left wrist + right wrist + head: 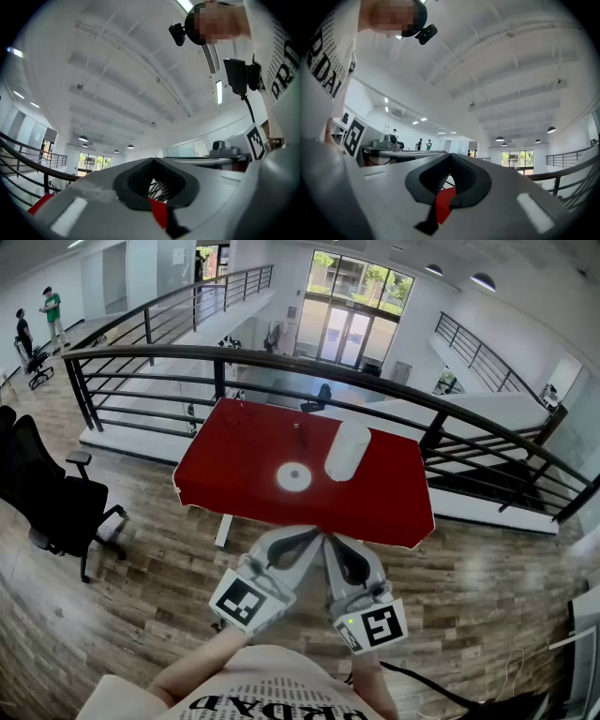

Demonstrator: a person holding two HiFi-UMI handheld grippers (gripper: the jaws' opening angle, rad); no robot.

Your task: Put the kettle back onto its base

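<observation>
**Pre-reach: kettle off its base**

Left gripper [312, 540]: fingers pressed together, empty, short of the bench [234, 474] near edge. Base [293, 476] sits mid-bench, bare. Kettle [347, 450] just right of it, contact unclear. Right gripper [331, 544]: fingers also pressed together, empty. Next move probably: reach over the near edge, spread fingers, grip the kettle, lift it leftward onto the base.

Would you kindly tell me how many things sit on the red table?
2: kettle right of centre, base just left of it; small marks behind them are too small to tell.
</observation>
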